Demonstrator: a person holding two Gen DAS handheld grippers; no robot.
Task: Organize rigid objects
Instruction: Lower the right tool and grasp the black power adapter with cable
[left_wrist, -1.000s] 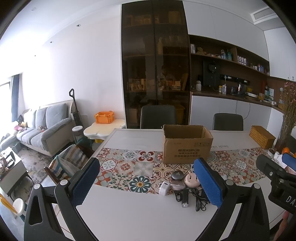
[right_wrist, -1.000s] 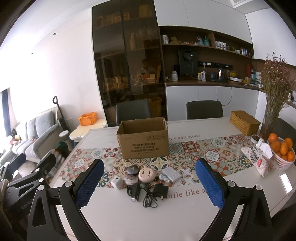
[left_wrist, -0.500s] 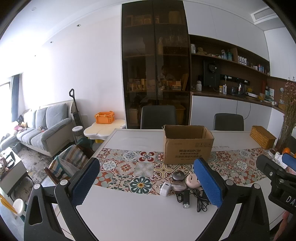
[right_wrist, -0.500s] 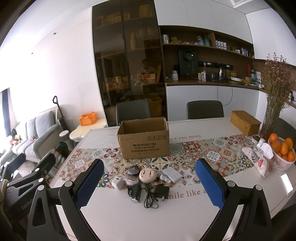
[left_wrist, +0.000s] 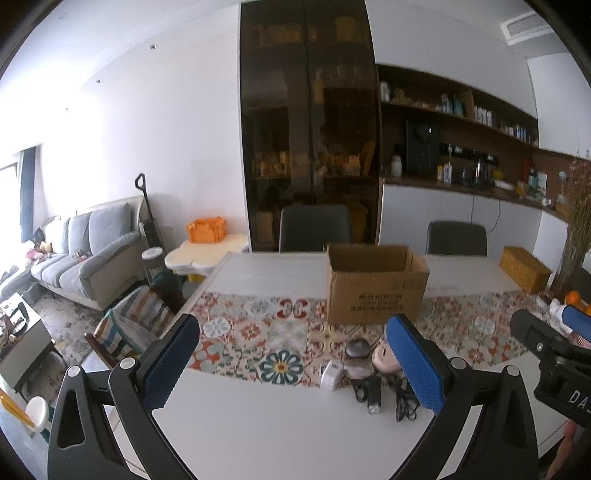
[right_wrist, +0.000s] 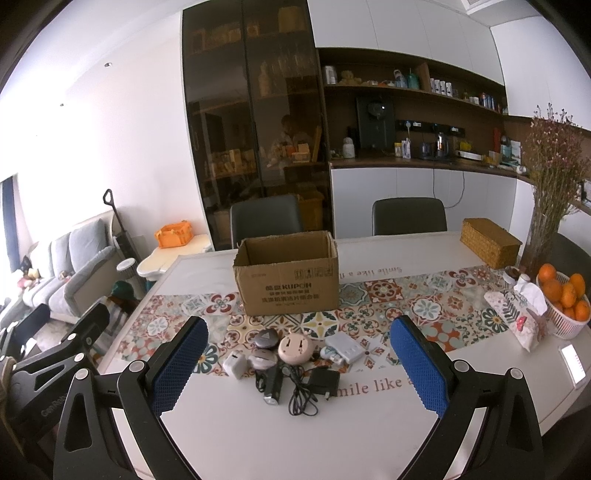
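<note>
While both tongs, left (left_wrist: 291, 363) and right (right_wrist: 297, 363), hover spread, empty: gadget cluster (right_wrist: 291, 360) ahead on counter (right_wrist: 258, 435), cardboard box (right_wrist: 288, 278) beyond; nothing seen boxed.

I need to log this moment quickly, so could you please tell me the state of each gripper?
Left gripper: open, holding nothing.
Right gripper: open, holding nothing.
</note>
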